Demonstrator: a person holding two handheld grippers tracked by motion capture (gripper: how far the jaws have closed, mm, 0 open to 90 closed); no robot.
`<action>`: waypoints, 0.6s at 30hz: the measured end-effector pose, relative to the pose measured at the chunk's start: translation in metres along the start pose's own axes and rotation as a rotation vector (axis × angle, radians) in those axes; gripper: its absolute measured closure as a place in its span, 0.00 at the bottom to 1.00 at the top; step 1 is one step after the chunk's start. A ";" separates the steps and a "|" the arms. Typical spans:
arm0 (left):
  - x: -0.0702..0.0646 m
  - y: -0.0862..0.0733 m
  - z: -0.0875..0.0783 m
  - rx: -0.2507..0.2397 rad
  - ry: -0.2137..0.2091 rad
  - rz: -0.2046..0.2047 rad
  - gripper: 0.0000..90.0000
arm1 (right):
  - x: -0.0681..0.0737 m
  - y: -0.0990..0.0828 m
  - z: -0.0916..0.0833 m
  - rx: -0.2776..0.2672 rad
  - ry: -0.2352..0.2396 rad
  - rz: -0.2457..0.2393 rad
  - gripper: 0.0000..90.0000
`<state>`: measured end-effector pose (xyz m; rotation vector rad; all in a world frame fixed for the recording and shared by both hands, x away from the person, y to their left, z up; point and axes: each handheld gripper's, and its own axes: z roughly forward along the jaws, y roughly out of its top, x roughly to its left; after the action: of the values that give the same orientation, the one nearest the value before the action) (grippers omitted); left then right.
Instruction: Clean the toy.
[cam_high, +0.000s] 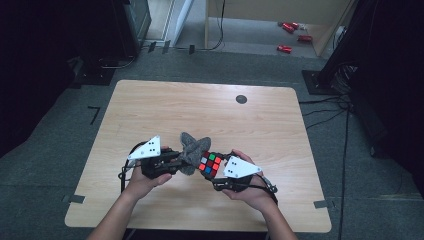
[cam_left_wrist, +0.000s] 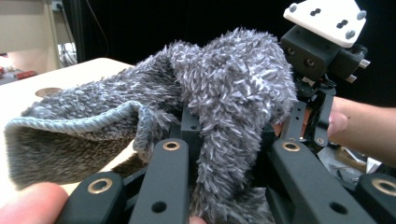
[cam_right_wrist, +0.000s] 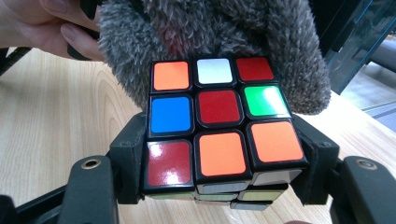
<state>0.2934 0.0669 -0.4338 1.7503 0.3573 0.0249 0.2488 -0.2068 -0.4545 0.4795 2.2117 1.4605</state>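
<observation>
The work in hand looks like wiping a puzzle cube (cam_right_wrist: 219, 126) with a fluffy grey cloth (cam_left_wrist: 224, 93). The right gripper (cam_high: 220, 172) has its jaws partway open and clamped on the cube's two sides, holding it just above the table (cam_high: 150, 110). The left gripper (cam_high: 175, 162) has its jaws shut on a bunch of the cloth, which presses against the cube's far side. Next, I judge, the cloth must rub across the coloured faces while the cube stays steady.

Above my table, a scrambled puzzle cube (cam_right_wrist: 219, 123), its red-centred face toward me, touches a shaggy grey cloth (cam_left_wrist: 219, 93) bunched just behind it.
</observation>
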 end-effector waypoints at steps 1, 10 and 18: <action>0.003 -0.003 0.001 0.016 0.019 -0.010 0.85 | 0.000 0.001 -0.001 -0.007 -0.004 0.000 0.38; -0.003 0.001 -0.002 -0.007 0.016 0.019 0.85 | 0.001 0.006 -0.004 -0.038 0.010 -0.002 0.38; 0.011 -0.011 0.001 0.042 0.042 -0.046 0.85 | 0.003 0.009 -0.006 -0.048 0.010 -0.005 0.38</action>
<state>0.3022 0.0702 -0.4464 1.7844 0.4318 0.0211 0.2431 -0.2064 -0.4450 0.4518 2.1791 1.5133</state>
